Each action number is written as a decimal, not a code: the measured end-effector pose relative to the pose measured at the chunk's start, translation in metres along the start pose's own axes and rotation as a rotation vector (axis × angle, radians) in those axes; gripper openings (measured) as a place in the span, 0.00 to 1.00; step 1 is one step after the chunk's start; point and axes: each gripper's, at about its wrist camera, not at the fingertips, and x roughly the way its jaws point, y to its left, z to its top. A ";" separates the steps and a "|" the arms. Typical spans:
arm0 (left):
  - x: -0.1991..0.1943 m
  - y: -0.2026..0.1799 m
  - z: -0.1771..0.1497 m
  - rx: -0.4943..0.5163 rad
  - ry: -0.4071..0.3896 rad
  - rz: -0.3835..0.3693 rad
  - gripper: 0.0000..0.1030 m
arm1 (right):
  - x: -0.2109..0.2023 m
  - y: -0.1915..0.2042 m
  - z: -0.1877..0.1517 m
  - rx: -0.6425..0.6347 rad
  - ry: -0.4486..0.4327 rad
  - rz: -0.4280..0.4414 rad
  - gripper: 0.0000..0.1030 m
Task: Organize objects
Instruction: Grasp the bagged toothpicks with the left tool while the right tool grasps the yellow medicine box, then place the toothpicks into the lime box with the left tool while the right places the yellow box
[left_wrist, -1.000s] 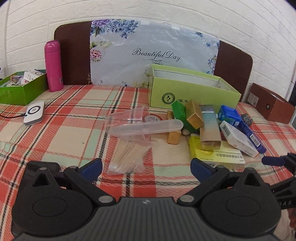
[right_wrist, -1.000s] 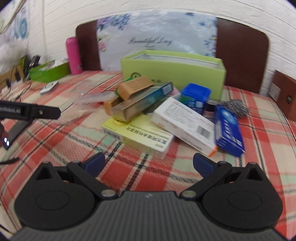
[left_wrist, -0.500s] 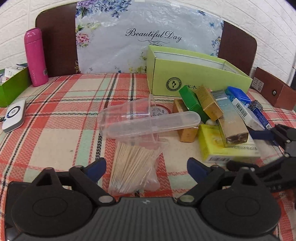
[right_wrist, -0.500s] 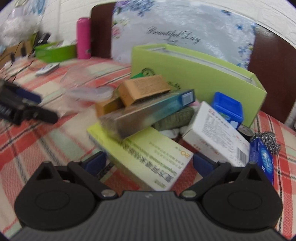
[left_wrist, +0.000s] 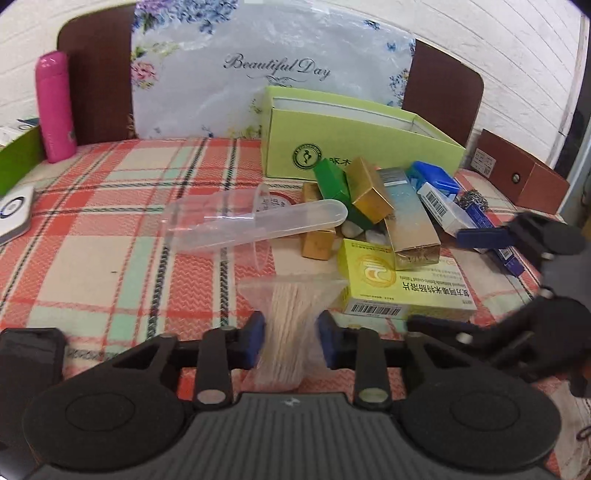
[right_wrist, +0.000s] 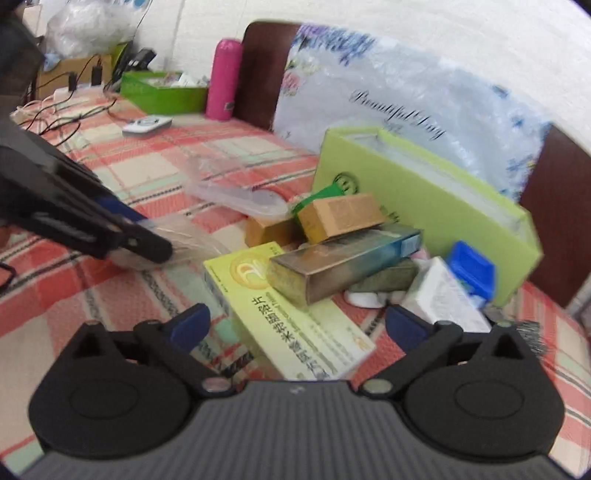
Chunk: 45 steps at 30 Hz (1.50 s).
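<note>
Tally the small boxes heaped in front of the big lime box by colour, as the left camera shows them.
Gold boxes: 2
Green box: 1
Yellow box: 1
Teal-and-gold box: 1
White box: 1
Blue boxes: 2
Total: 8

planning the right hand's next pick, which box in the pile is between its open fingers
The flat yellow box with Chinese lettering: it lies between the right gripper fingers, while the gold boxes sit farther back.
</note>
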 end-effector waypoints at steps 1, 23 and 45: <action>-0.003 0.000 -0.001 0.000 -0.009 0.007 0.52 | 0.009 -0.004 0.000 0.014 0.017 0.019 0.97; 0.016 -0.010 -0.001 -0.002 0.038 0.060 0.53 | -0.009 0.028 -0.009 0.296 0.143 -0.020 0.74; -0.072 -0.042 0.079 -0.027 -0.190 -0.134 0.21 | -0.127 -0.018 0.024 0.372 -0.090 0.057 0.63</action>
